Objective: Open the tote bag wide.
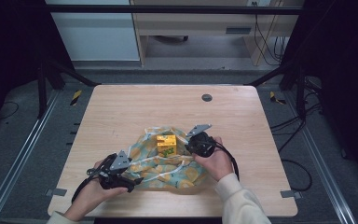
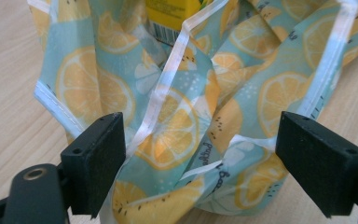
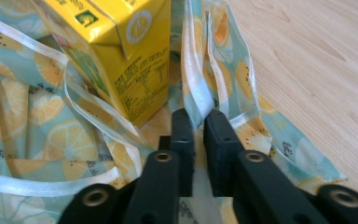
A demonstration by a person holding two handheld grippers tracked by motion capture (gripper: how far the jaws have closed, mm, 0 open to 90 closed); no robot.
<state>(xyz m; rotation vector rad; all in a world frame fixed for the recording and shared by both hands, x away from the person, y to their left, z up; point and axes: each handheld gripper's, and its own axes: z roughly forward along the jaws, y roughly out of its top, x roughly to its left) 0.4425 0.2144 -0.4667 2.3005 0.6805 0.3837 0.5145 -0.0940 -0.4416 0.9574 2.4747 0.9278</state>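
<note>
A: High view noted: the lemon-print bag (image 1: 168, 163) is spread at the near middle of the table (image 1: 121, 107), with the yellow carton (image 1: 166, 144) upright on it, slightly toward the far side.

B: Right gripper (image 1: 196, 142) logged?

A: Its jaws are closed to a narrow slit, pinched on a white-trimmed edge of the bag just right of the carton, as confirmed in the right gripper view (image 3: 198, 123).

B: And the left gripper (image 1: 129, 181)?

A: Jaws are held wide, nothing gripped. In the left gripper view the bag's near folds (image 2: 186, 130) and white trim (image 2: 165, 88) are seen between the pads, untouched.

B: Relation for the next move?

A: Cloth lies directly ahead of the left jaws, toward the far right. The trim is run roughly away from them, toward the carton (image 2: 172, 11). The carton's long axis is vertical, top upward. The left hand is judged nearer that near-left edge.
</note>
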